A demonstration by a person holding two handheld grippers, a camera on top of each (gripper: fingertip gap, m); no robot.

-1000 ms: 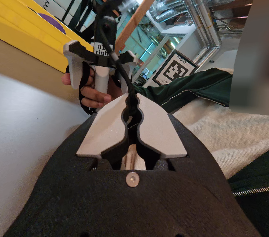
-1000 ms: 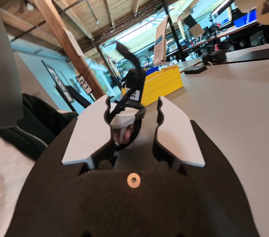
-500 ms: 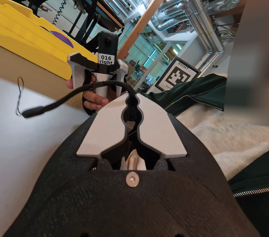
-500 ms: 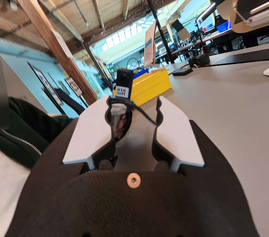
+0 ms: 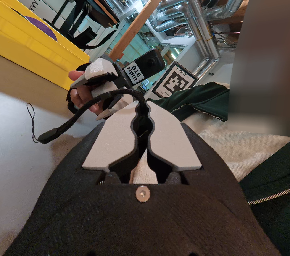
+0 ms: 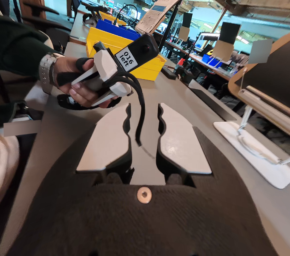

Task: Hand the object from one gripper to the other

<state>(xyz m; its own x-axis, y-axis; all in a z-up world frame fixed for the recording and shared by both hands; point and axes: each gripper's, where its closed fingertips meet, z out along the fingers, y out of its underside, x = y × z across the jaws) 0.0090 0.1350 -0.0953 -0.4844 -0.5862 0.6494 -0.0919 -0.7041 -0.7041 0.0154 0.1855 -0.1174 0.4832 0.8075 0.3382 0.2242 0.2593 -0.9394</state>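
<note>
Left gripper (image 5: 142, 105): jaws closed on a black braided strap (image 5: 87, 109), clamped near the jaw tips. From the clamp point, strap arched up and over to the left, then hanging down above the grey counter (image 5: 23, 154), ending in a dark plastic tip with a thin cord loop (image 5: 31, 116). Right gripper (image 6: 143, 107): jaws apart, roughly half open, nothing gripped. In the right wrist view, free end of the strap (image 6: 140, 111) hanging down between the two open jaws, touching neither; contact with the counter (image 6: 180, 99) below not determinable. Same view: left gripper (image 6: 120, 85) farther off, held in a hand (image 6: 75, 82), tilted, with its black camera (image 6: 141, 50) pointing up and to the right. In the left wrist view, right gripper (image 5: 109, 91) just behind the arch of the strap, likewise tilted and held in a hand (image 5: 81, 96). Yellow bins (image 6: 125, 53) on the counter beyond both grippers, a blue bin (image 6: 116, 28) behind them. White lamp base (image 6: 251, 154) on the counter at the right edge of the right wrist view.
</note>
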